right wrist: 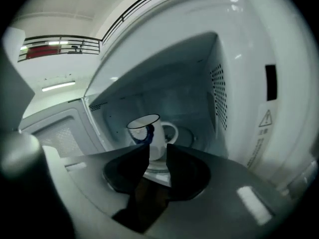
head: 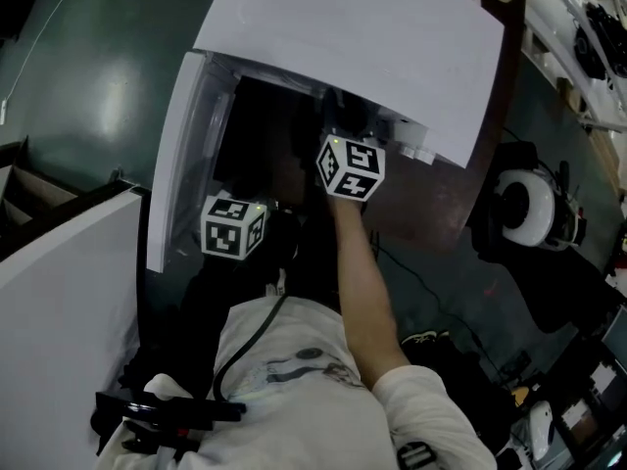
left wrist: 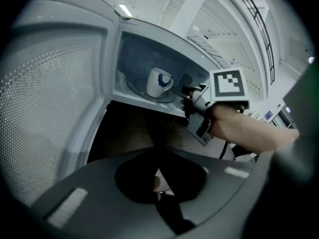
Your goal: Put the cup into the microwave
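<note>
Right gripper view: white blue-patterned ceramic cup [right wrist: 152, 131] sits in white microwave [right wrist: 234, 44], right hand-held gripper [right wrist: 157, 149] wide open, empty (cup likely rigid, brittle, slick; pinch its wall).

Microwave [right wrist: 234, 83] mouth stands open; the cup [right wrist: 149, 133] occupies its middle

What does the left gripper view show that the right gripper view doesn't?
Only left gripper view: the right gripper and the hand holding it, at the mouth of the microwave. Only right gripper view: the handle of the cup, the warning label beside the opening, and that gripper's jaws apart, off the cup. Both: the cup upright on the turntable, door open.
</note>
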`<state>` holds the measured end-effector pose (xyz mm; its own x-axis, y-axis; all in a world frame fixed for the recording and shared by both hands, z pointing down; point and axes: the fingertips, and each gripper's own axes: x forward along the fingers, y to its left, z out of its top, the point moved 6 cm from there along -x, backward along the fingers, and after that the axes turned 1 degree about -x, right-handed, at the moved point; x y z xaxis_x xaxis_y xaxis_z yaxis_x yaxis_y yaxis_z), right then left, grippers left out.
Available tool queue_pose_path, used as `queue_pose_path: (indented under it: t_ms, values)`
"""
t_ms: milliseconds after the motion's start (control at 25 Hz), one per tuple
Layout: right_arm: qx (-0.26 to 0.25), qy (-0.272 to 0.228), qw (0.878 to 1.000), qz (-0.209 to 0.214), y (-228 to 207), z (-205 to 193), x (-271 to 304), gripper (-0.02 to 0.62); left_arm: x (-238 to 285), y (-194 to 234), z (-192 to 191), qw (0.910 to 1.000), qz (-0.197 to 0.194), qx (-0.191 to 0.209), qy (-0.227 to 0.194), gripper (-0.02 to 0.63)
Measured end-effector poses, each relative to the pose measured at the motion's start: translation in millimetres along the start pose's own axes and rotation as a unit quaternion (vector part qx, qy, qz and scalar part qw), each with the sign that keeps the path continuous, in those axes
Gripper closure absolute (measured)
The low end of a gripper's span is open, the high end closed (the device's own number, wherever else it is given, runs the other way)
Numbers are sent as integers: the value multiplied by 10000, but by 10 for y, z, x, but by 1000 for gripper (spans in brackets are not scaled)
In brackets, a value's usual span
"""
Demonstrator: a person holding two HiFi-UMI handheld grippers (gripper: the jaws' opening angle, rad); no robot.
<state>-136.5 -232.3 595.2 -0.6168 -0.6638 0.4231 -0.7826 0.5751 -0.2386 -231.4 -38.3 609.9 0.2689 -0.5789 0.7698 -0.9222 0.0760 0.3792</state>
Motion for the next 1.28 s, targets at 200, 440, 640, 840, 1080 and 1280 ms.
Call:
queue_pose_path:
  t_ms: [200, 440, 640, 840, 1080, 1280]
  values:
    - [-291, 70, 9993, 206, 235, -96, -505, 548, -63, -121, 54, 9996, -142, 121, -212, 606]
    - [-487, -308, 9983, -35, 252, 89, -1054, 594, -268, -304, 310, 9942, -116, 455, -964, 607]
    - [-889, -1031, 9903, -272, 244, 571, -1727, 594, -682, -737, 749, 9700, -114, 1004, -2210, 606]
    - [-1091, -2179, 9687, -470, 232, 1159, -2416, 594, -1135, -1289, 1115, 9318, -277, 1586, -3252, 607]
    - [-1228, -2493, 9586, -622, 183, 1370, -2843, 595, -1330, -1609, 1188, 9188, -327, 1741, -3526, 607]
    - [-1264, -2386, 9604, -690, 100, 1424, -3129, 595, -1455, -1884, 1164, 9103, -385, 1866, -3675, 607]
